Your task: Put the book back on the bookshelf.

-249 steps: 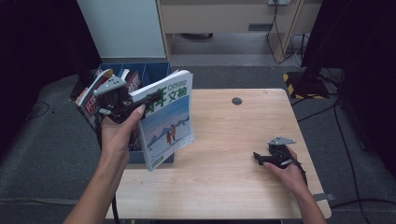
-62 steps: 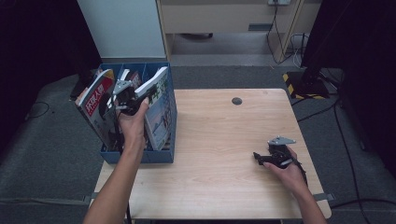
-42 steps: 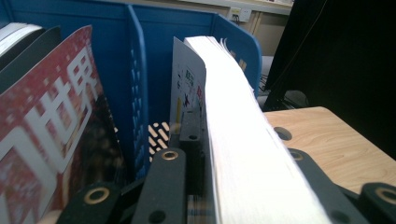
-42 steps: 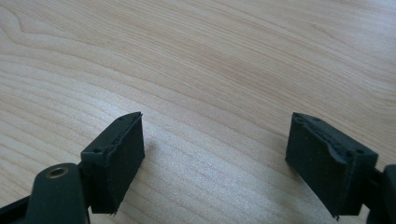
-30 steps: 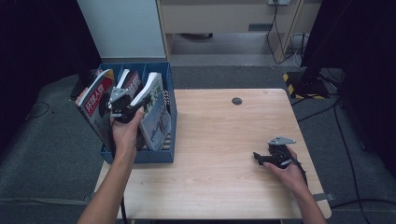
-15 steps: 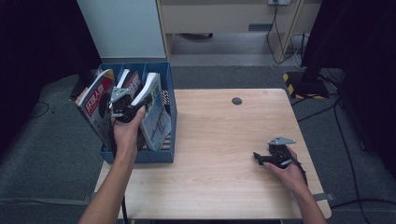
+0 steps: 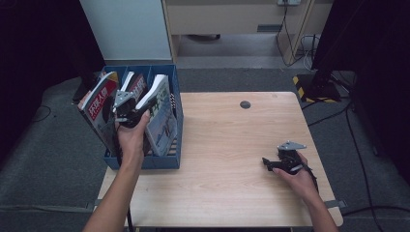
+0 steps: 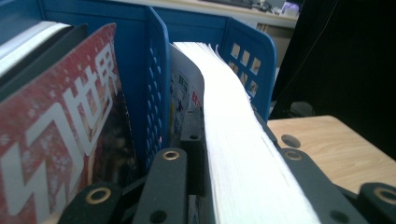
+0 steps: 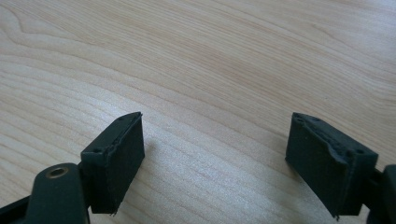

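A thick magazine (image 7: 159, 116) with a pale blue cover stands in the right compartment of the blue file rack (image 7: 145, 162). Its white page edge (image 8: 233, 121) curves up between the jaws of my left gripper (image 8: 231, 154). The left gripper (image 7: 128, 107) is shut on the magazine's top edge, and its jaws have just been closing on it. My right gripper (image 7: 267, 162) rests on the wooden table (image 7: 227, 135) at the right. In the right gripper view it (image 9: 215, 154) stands open over bare wood, with nothing between its fingers.
A red-covered magazine (image 7: 99, 104) leans in the rack's left compartment, and another (image 7: 138, 84) stands in the middle one. The rack hangs at the table's left edge. A dark cable hole (image 7: 245, 104) sits at the table's back. Grey carpet and cables surround the table.
The magazine, earlier held up over the table's left edge, now stands lower inside the rack's right compartment. Over the last second nothing visibly moved. The right hand stayed still.
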